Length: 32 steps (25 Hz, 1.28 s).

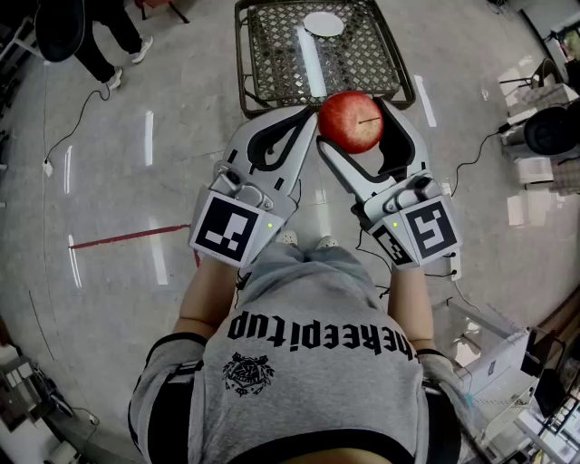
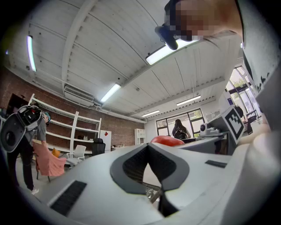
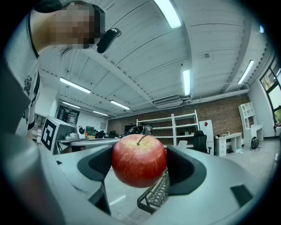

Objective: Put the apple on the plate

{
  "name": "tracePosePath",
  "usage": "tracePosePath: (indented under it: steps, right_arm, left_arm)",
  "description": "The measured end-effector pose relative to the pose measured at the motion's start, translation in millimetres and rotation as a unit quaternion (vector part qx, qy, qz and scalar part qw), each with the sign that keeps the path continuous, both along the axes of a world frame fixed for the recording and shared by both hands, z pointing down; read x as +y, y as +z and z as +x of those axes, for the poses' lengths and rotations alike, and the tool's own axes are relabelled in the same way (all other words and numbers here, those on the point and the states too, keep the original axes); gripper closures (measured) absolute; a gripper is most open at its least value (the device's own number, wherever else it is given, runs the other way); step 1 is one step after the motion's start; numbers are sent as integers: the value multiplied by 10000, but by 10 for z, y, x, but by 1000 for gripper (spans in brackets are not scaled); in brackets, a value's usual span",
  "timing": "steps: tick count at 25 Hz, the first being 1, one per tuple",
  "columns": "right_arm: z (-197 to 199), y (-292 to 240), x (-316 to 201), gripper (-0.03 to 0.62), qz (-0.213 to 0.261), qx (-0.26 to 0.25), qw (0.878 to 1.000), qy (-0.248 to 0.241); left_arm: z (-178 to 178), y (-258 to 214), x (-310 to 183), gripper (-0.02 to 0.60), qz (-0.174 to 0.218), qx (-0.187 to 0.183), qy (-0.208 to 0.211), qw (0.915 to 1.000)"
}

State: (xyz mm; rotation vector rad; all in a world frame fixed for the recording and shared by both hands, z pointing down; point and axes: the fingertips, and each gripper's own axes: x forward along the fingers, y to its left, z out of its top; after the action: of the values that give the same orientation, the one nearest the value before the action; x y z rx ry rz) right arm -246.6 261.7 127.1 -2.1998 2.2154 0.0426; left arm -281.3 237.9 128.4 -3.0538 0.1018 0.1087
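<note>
**Apple gripped and carried, not yet at the plate**

- Wire-mesh rack: seen ahead of both grippers in the head view. Only a white plate is made out on it, apart from a bright streak that is taken for a light reflection.
- Plate: set at the far end of the rack. Nothing is seen on it.
- Right gripper: held level, with the jaws spread wide and closed against both sides of the apple.
- Left gripper: held level just beside the right one. Its jaw tips are brought together and nothing is held between them.
- Apple: red, stem upward, clamped in the right gripper in the air, short of the rack's near edge and well apart from the plate.

Step judged: the carry, with pickup done and placement not begun. For the next move, the apple would need to be reached forward over the rack to the plate, lowered until it is supported, and only then released. If it is released early, a roll on the mesh is likely.
</note>
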Motion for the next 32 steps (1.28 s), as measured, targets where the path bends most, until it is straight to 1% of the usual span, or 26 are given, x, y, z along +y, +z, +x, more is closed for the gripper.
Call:
tracePosePath:
  steps: [14, 21, 27, 29, 32]
  right_arm:
    - [-35, 21, -57, 201, 34, -6, 10000, 1]
    - [-15, 50, -39, 189, 61, -275, 9995, 114]
    - [21, 153, -47, 189, -94, 22, 9993, 353]
    - [88, 146, -36, 189, -80, -17, 9993, 361]
    - [265, 148, -87, 189, -6, -206, 9994, 263]
  left_arm:
    - [-4, 32, -62, 569, 55, 26, 104, 9999]
    - [-9, 89, -87, 569, 44, -39, 254, 9997]
    - [12, 150, -156, 569, 17, -20, 301, 9995]
    - [73, 176, -148, 569, -11, -99, 288, 9995]
    - [260, 211, -211, 569, 50, -149, 205, 9997]
